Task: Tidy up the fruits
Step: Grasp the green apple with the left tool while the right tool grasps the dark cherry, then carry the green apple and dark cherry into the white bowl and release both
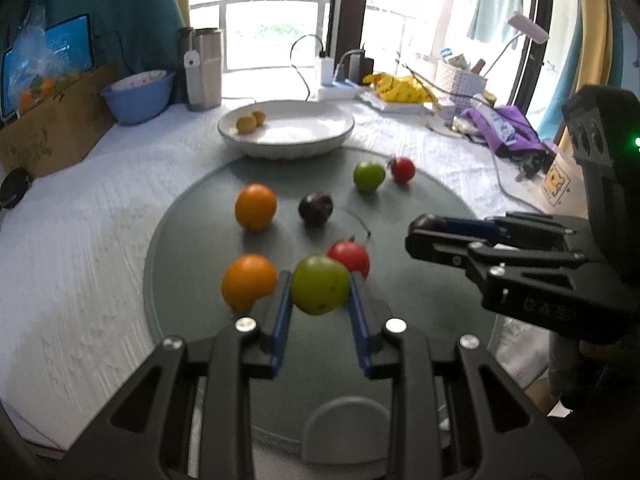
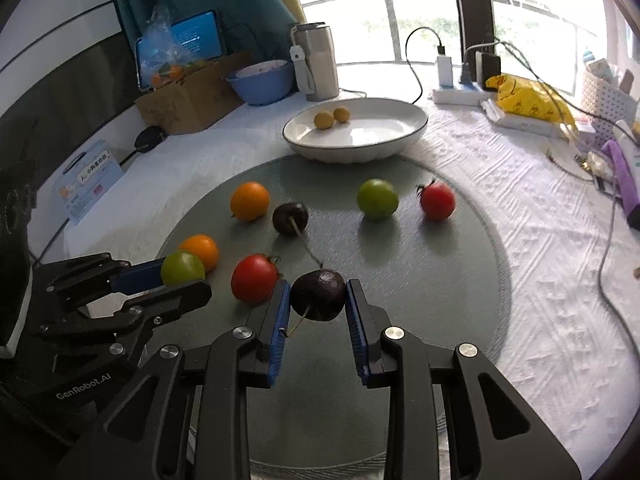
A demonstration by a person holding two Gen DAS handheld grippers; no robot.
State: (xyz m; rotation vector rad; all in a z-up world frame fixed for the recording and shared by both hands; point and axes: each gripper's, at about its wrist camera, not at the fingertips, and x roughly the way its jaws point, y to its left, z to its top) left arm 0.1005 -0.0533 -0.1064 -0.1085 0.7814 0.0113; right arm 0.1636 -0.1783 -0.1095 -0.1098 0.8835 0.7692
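My left gripper [image 1: 320,292] is shut on a green fruit [image 1: 319,284] and holds it above the grey round mat [image 1: 420,200]; it also shows in the right wrist view [image 2: 182,268]. My right gripper [image 2: 318,296] is shut on a dark cherry [image 2: 318,294]; it shows at right in the left wrist view [image 1: 430,226]. On the mat lie two oranges [image 1: 255,207] [image 1: 248,282], two red tomatoes [image 1: 349,258] [image 1: 403,169], another green fruit [image 1: 368,176] and another dark cherry [image 1: 315,209]. A white bowl [image 1: 332,136] behind the mat holds two small yellow fruits [image 1: 250,121].
A blue bowl [image 1: 138,96], a steel flask [image 1: 204,68] and a cardboard box [image 1: 52,128] stand at the back left. A power strip with cables [image 1: 340,88], a yellow bag [image 1: 400,88], a white basket [image 1: 460,80] and purple items [image 1: 508,128] crowd the back right.
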